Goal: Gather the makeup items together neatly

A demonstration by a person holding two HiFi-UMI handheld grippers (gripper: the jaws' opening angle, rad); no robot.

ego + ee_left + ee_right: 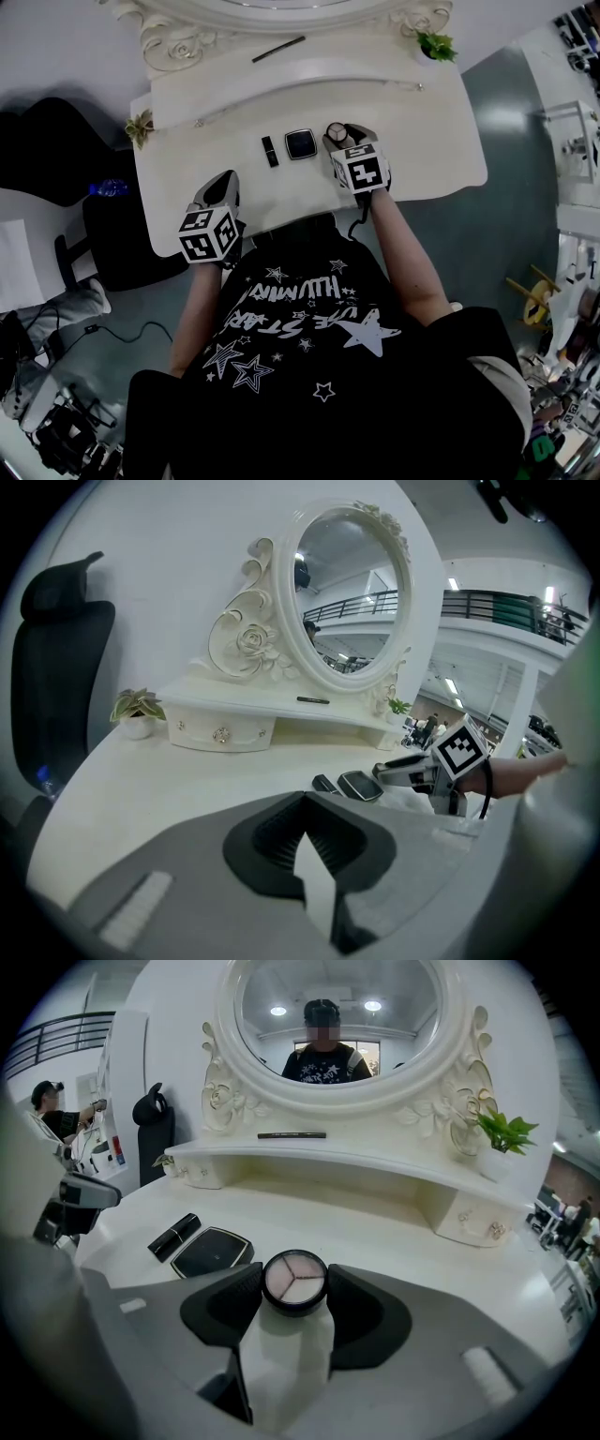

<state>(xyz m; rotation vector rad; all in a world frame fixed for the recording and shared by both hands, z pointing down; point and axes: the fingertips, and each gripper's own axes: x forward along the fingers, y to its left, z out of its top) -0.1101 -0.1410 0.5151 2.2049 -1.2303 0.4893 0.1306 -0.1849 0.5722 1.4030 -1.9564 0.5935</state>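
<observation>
Round black compact (294, 1279) — three pale pink wedges — clamped in right gripper (294, 1285); left gripper (302, 806) closed, empty.

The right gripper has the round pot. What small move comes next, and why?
Probably shift the round pot left and set it beside the square compact, which lies next to the lipstick. The right gripper grips the pot, apart from that pair.
</observation>
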